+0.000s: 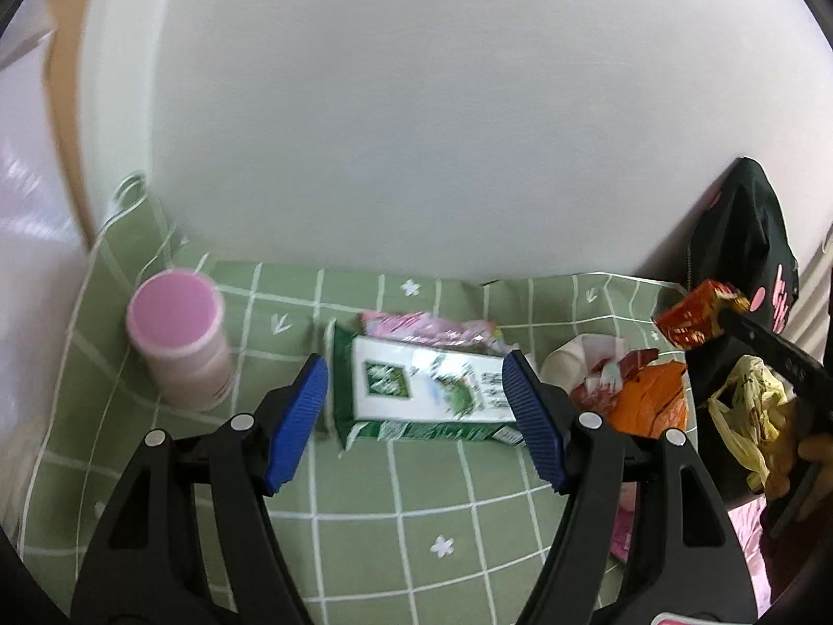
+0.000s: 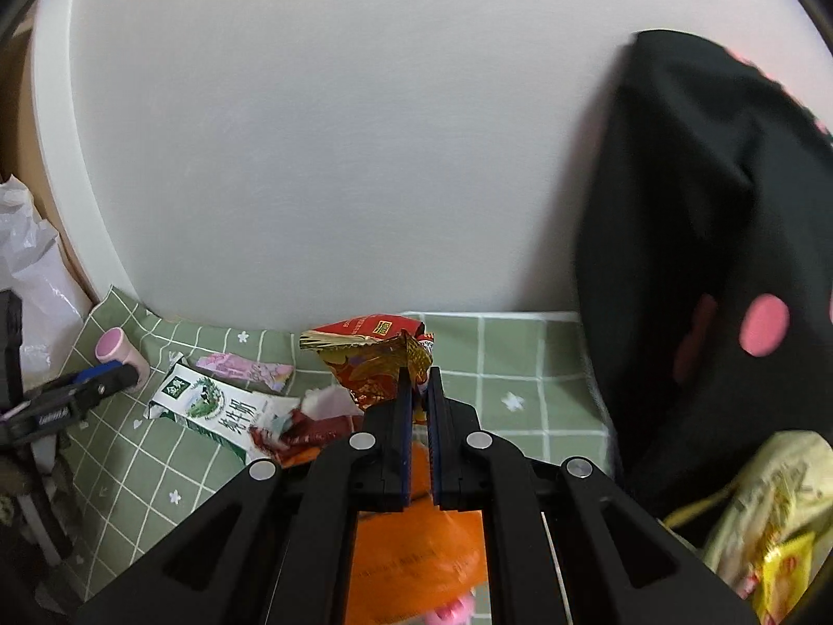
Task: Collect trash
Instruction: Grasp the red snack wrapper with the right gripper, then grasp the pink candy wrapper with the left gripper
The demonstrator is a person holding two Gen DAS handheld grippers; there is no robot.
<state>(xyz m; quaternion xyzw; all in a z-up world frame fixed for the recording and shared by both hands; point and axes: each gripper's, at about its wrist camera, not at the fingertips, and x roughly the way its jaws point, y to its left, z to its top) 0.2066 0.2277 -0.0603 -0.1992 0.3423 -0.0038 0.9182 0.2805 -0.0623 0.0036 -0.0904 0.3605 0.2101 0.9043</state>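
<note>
1. My left gripper (image 1: 416, 406) is spread wide, its blue pads flanking the flattened milk carton (image 1: 432, 390) on the green checked worktop (image 1: 416, 495), touching nothing.
2. My right gripper (image 2: 416, 390) is clamped on a red-gold snack wrapper (image 2: 372, 359), lifted above the orange bag (image 2: 411, 557).

Soft even daylight, motion blur, fisheye-warped dark corners.
</note>
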